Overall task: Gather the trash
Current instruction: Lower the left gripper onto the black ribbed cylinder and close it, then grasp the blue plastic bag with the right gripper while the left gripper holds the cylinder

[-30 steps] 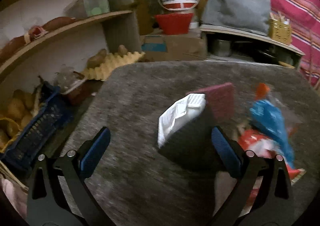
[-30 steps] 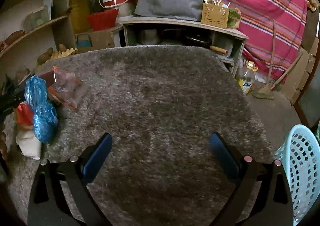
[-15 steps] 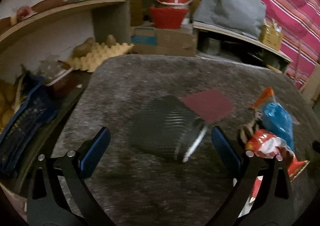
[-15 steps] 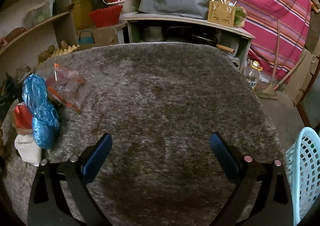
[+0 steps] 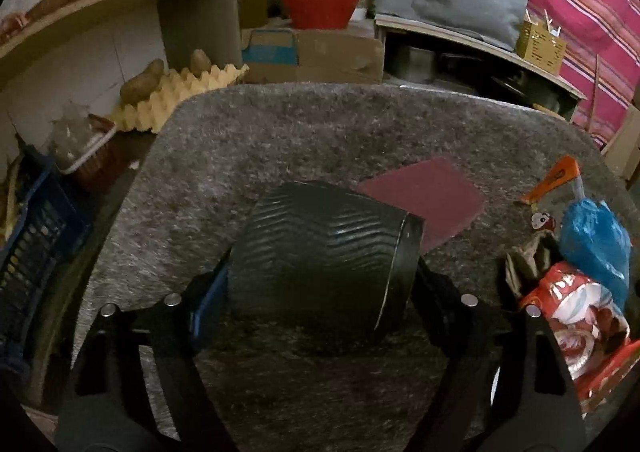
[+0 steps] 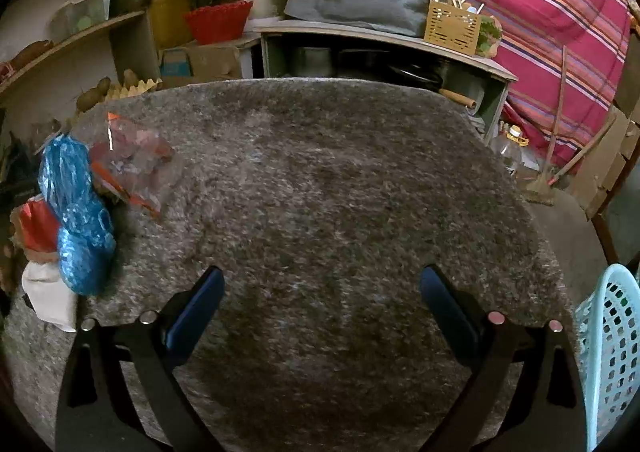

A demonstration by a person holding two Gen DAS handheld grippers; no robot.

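Left claw (image 5: 320, 292) closing around black ribbed cup (image 5: 320, 260), lying sideways on grey carpeted desk (image 5: 320, 132); pad contact not discernible; maroon card (image 5: 424, 200) touching cup at 1 o'clock; wrapper pile (image 5: 576, 292) at 3 o'clock near desk edge. Right claw (image 6: 320, 300) released, empty, over bare carpet; blue bag (image 6: 76, 212) at 9 o'clock; light-blue basket (image 6: 608, 348) beyond edge at 4 o'clock.

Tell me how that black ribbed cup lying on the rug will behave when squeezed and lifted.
The black ribbed cup lies on its side, so it may roll if nudged. Its embossed ridges should help grip. It looks like thin disposable stock, probably light and crushable as the left tongs close around it.
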